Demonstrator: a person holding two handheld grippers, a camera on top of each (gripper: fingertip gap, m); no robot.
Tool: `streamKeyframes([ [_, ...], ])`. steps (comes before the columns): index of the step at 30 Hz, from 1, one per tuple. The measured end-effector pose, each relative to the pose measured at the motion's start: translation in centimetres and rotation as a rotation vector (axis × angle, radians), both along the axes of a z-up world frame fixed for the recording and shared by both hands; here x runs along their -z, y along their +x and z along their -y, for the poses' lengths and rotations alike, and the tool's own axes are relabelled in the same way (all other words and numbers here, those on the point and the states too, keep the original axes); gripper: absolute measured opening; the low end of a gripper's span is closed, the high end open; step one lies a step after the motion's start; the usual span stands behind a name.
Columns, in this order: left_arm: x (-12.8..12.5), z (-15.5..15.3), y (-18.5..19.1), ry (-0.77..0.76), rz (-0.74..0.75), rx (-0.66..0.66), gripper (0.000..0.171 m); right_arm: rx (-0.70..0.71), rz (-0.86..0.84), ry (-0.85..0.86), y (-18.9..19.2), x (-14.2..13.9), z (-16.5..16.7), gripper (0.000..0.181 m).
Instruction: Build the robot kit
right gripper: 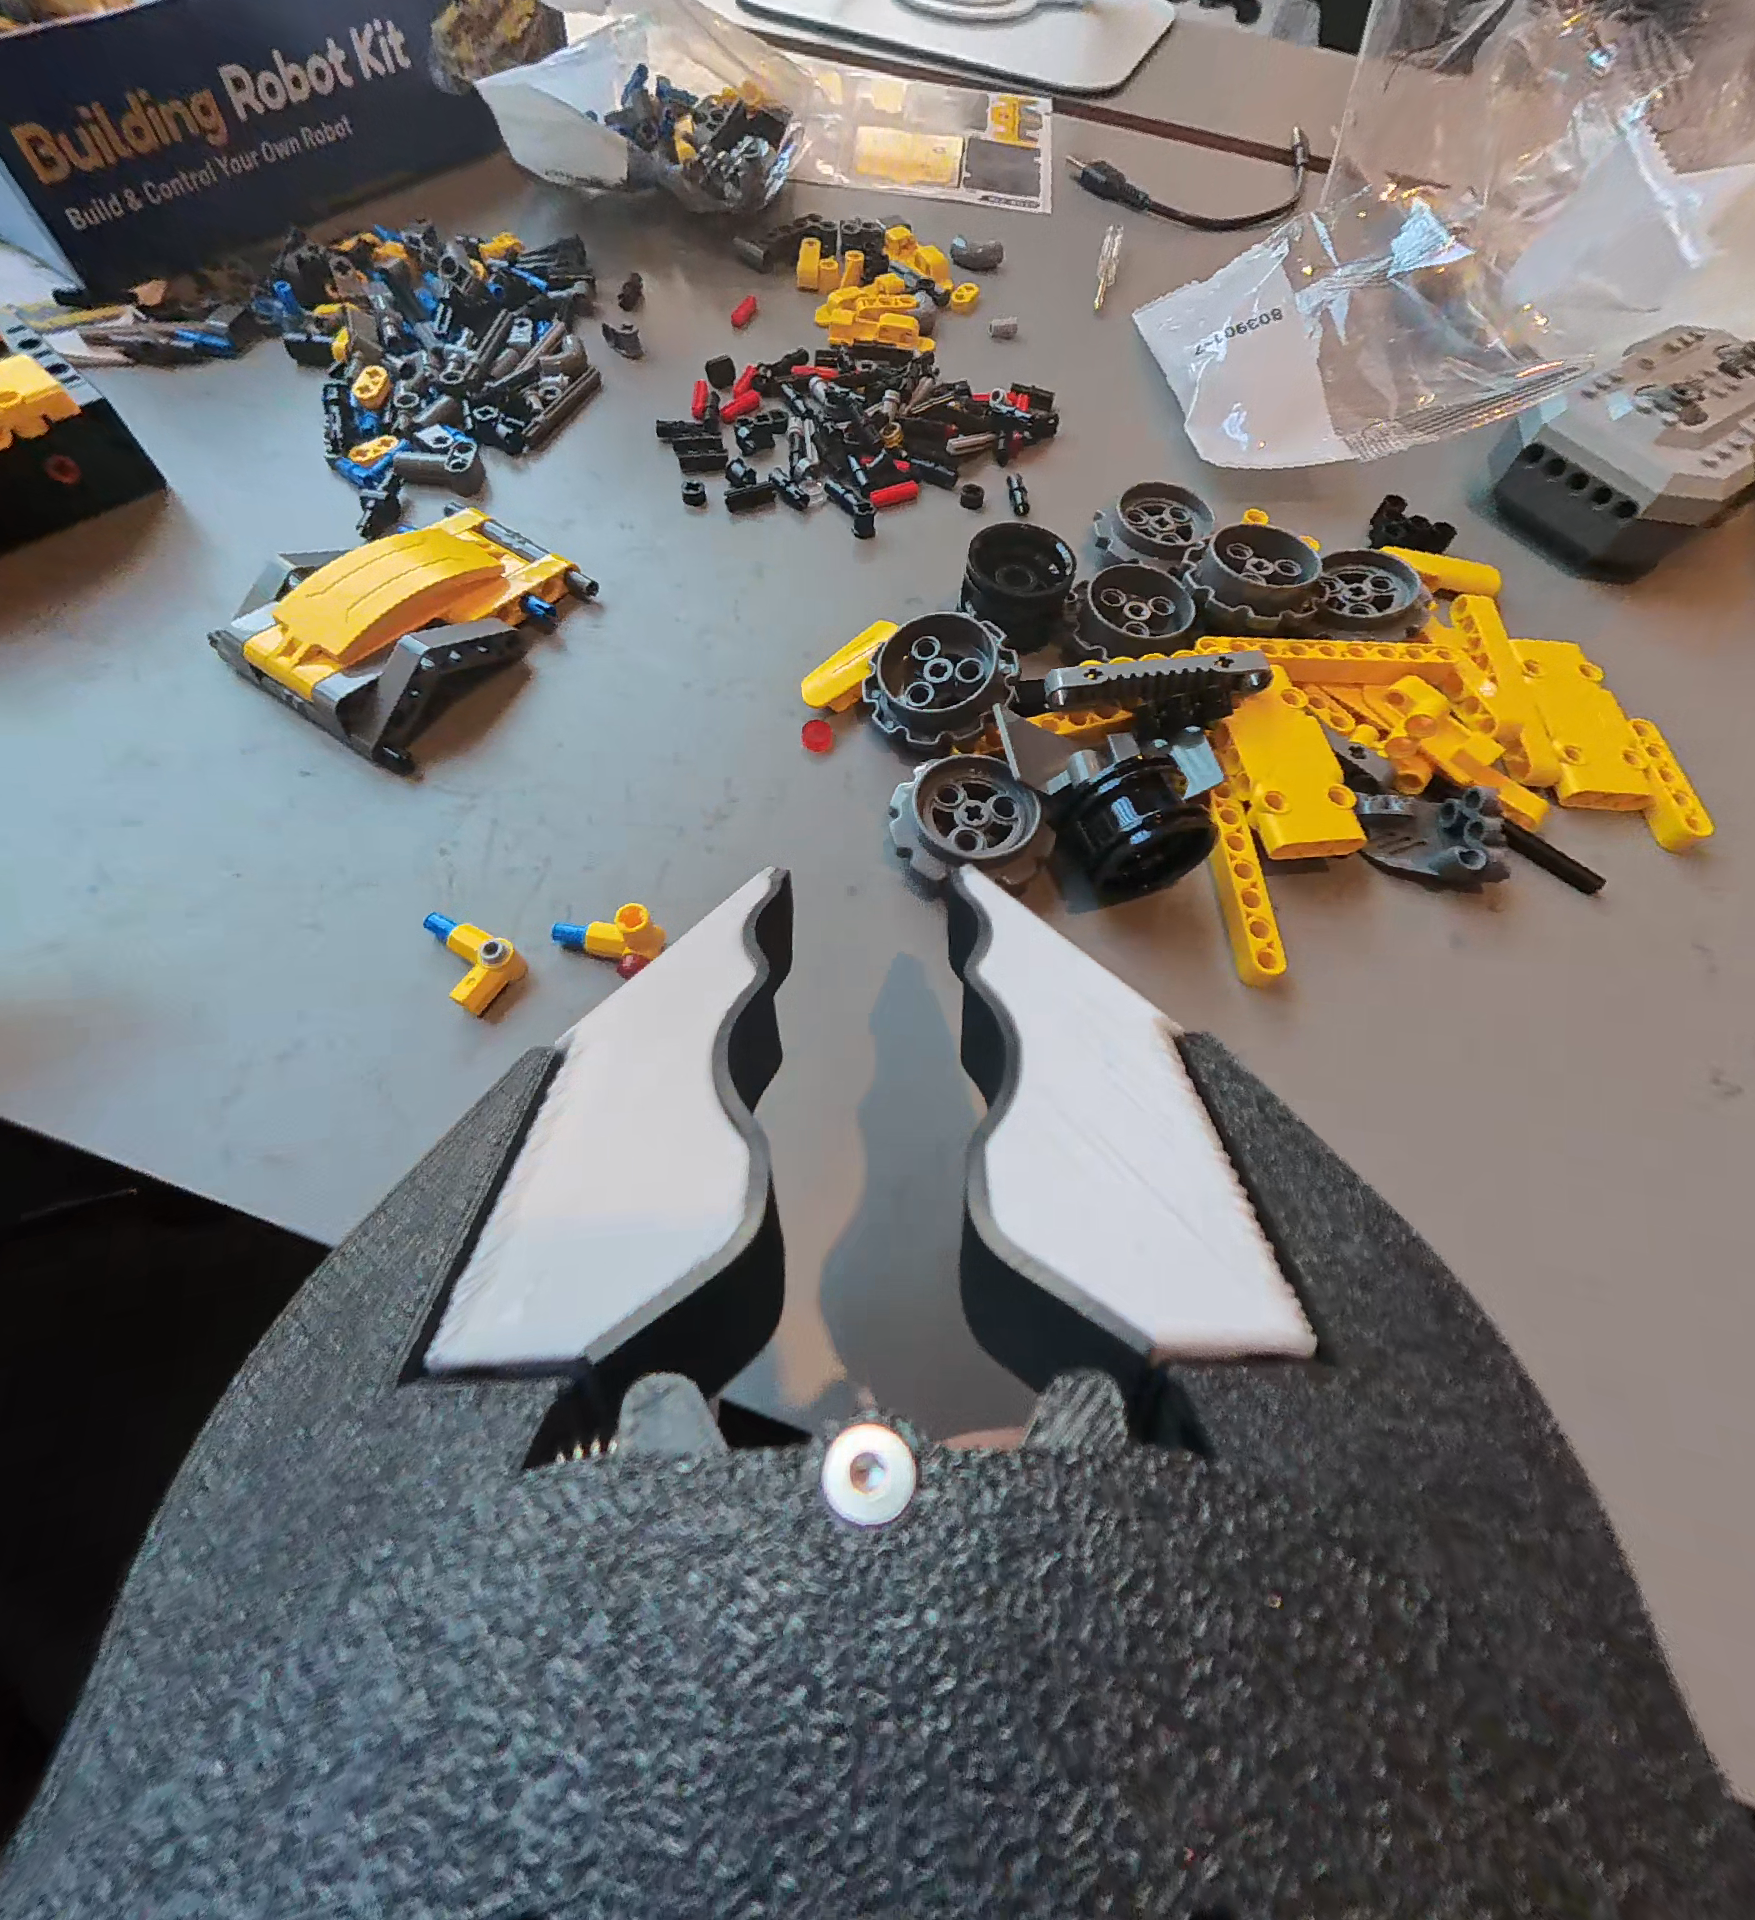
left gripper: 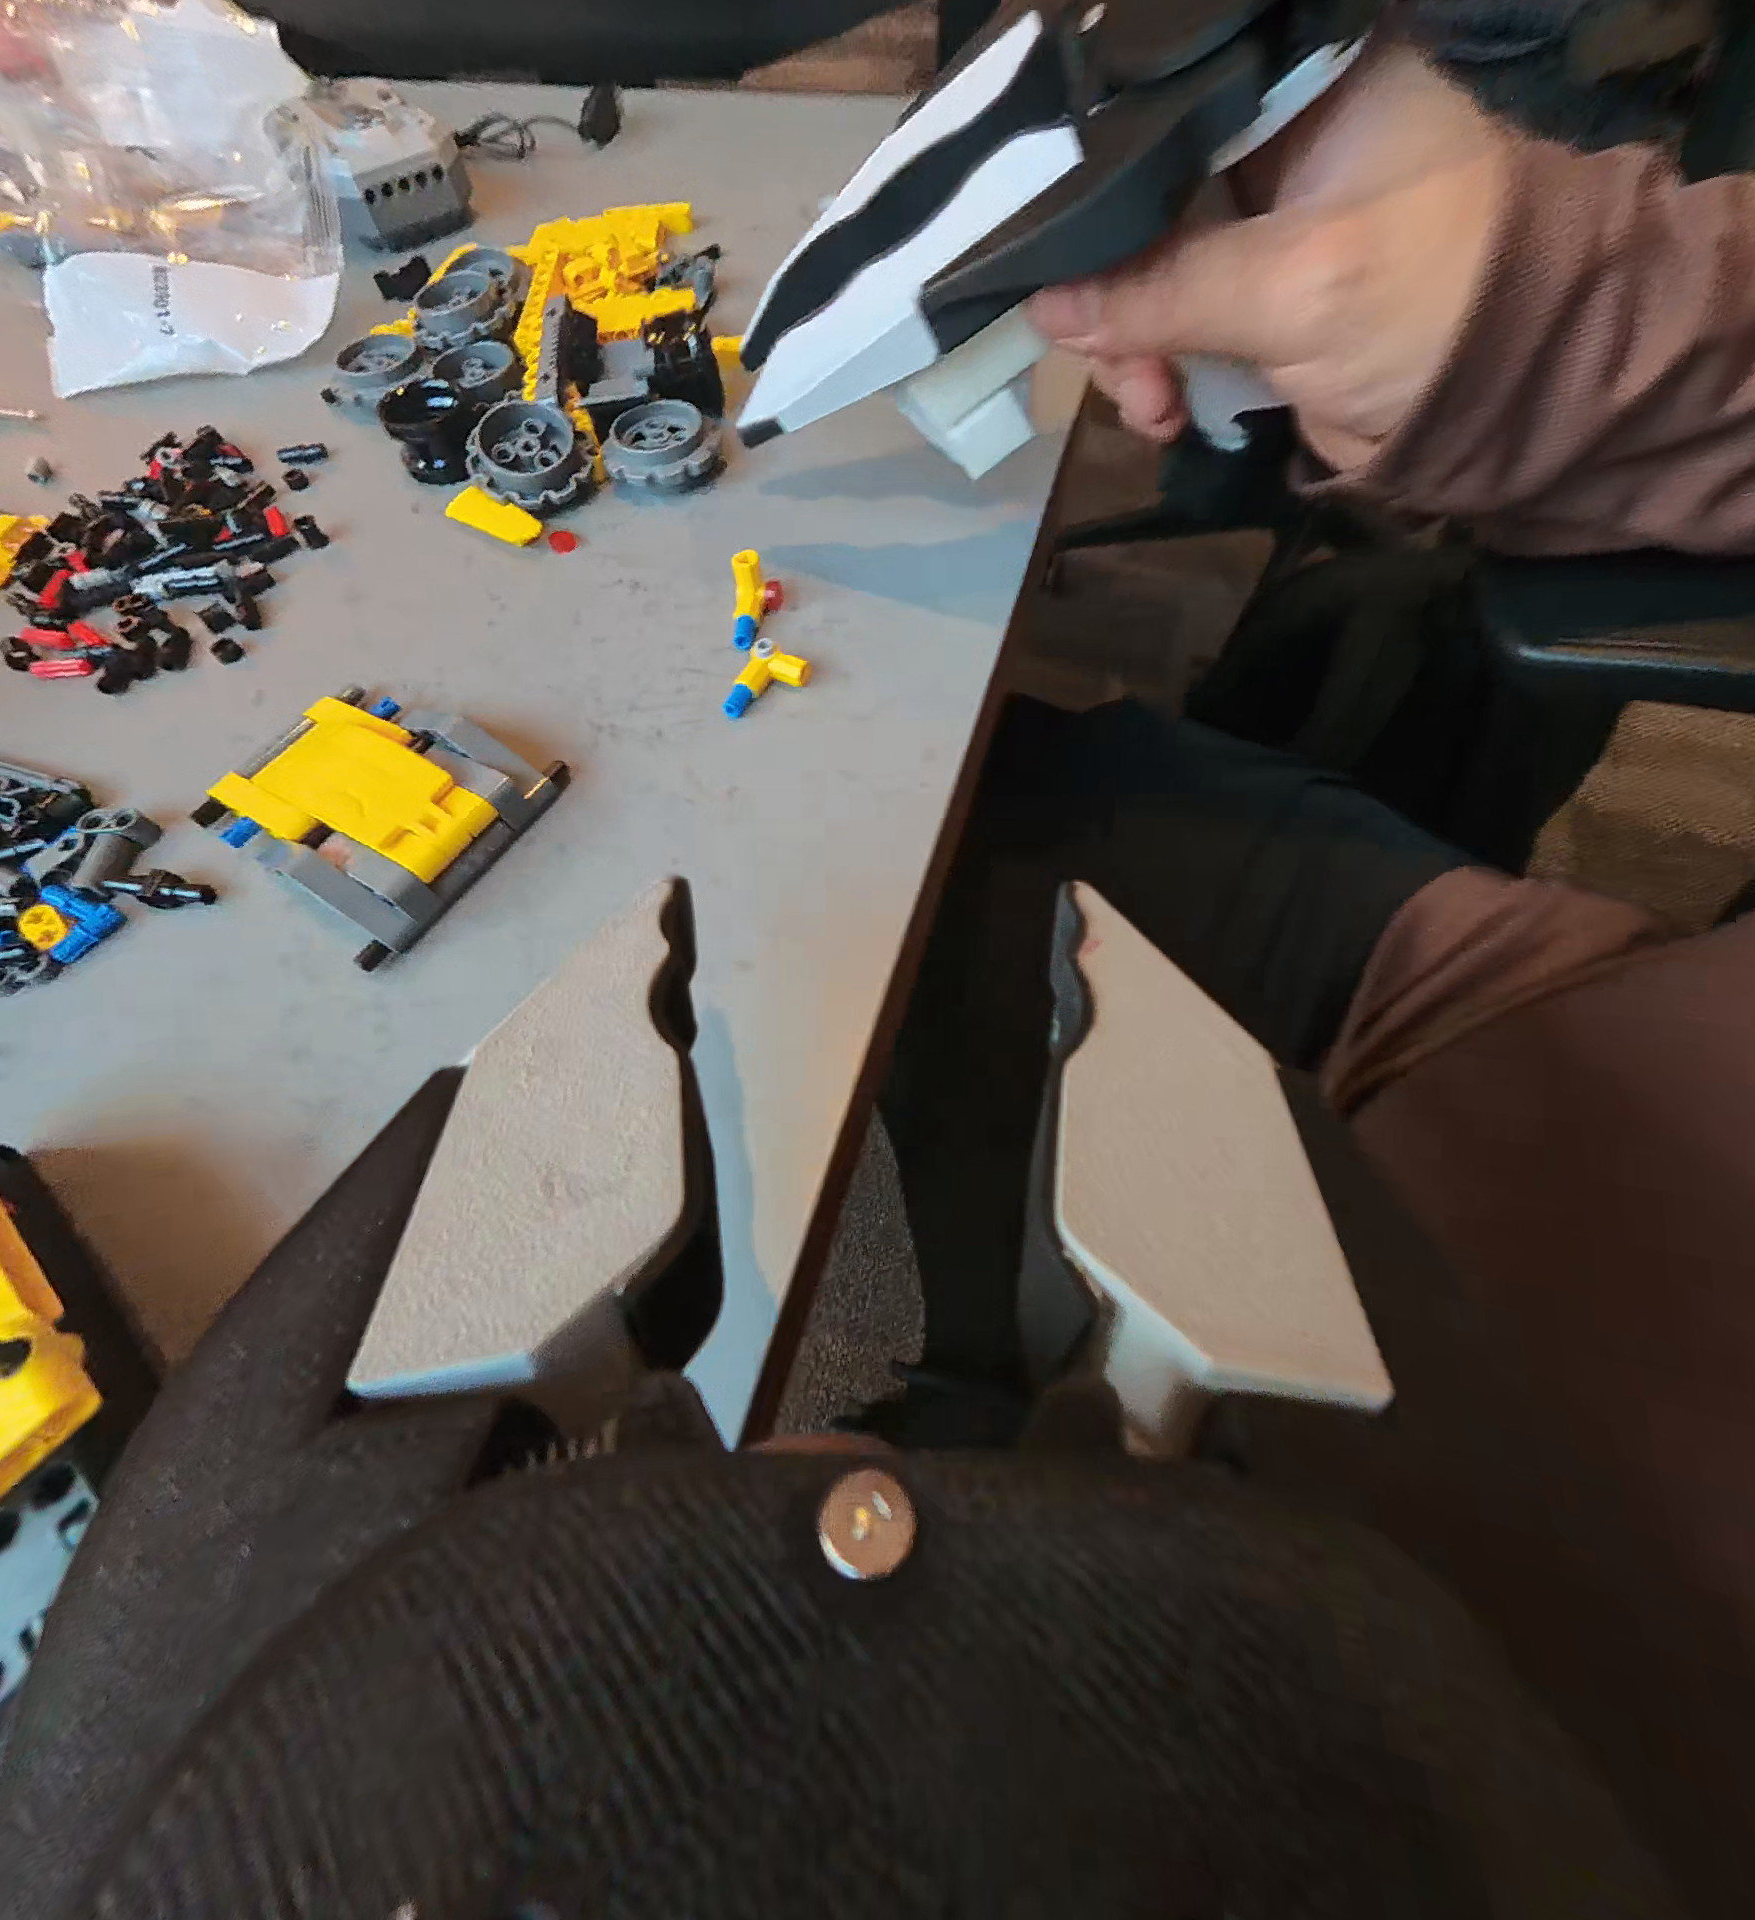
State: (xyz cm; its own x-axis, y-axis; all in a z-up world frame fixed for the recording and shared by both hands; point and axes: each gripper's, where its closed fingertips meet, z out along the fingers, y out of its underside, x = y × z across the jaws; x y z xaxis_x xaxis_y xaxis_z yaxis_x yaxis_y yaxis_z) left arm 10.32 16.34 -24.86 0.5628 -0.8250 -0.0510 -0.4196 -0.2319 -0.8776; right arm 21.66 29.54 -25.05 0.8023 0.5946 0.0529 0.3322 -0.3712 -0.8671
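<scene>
White-fingered right gripper (right gripper: 871, 894) hovers over the grey table (right gripper: 229, 935), jaws parted, empty; grey toothed wheel (right gripper: 968, 812) just ahead, yellow elbow connectors (right gripper: 611, 932) left. Left gripper (left gripper: 871, 904) straddles the table edge, wide apart, empty.

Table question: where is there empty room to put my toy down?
The table is bare along the near edge, left of the two small yellow connectors and below the yellow and grey assembly. There is also bare space right of the right gripper. The middle and back are crowded with piles.
</scene>
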Motion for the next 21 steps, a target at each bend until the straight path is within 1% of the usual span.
streamKeyframes([
  [3,-0.1,1.0,0.0,0.037,0.03,0.007,0.069,0.009,-0.013,-0.007,0.1,0.3,-0.3,0.03],
  [6,-0.2,2.4,0.7,0.095,0.105,0.058,0.068,0.007,0.002,-0.001,0.0,0.6,-0.4,0.03],
  [8,0.2,2.8,0.7,0.129,0.106,0.085,0.066,-0.006,0.011,0.002,-0.2,0.7,-0.4,0.03],
  [10,0.7,3.1,0.6,0.105,0.104,0.115,0.06,-0.009,0.022,-0.005,-0.2,0.9,-0.5,0.03],
  [11,0.6,3.1,0.6,0.088,0.119,0.124,0.06,-0.01,0.022,-0.009,-0.2,1.0,-0.6,0.03],
  [13,-0.2,2.8,0.3,0.076,0.146,0.113,0.059,-0.035,0.015,-0.021,-0.6,1.0,-0.6,0.023],
  [16,-1.6,1.8,-0.7,0.097,0.16,0.091,0.058,-0.099,0.027,-0.021,-1.4,0.6,-1.0,0.02],
  [21,-3.3,0.0,-1.9,0.141,0.158,0.084,0.059,-0.239,0.122,-0.088,-3.8,0.9,-2.5,0.014],
])
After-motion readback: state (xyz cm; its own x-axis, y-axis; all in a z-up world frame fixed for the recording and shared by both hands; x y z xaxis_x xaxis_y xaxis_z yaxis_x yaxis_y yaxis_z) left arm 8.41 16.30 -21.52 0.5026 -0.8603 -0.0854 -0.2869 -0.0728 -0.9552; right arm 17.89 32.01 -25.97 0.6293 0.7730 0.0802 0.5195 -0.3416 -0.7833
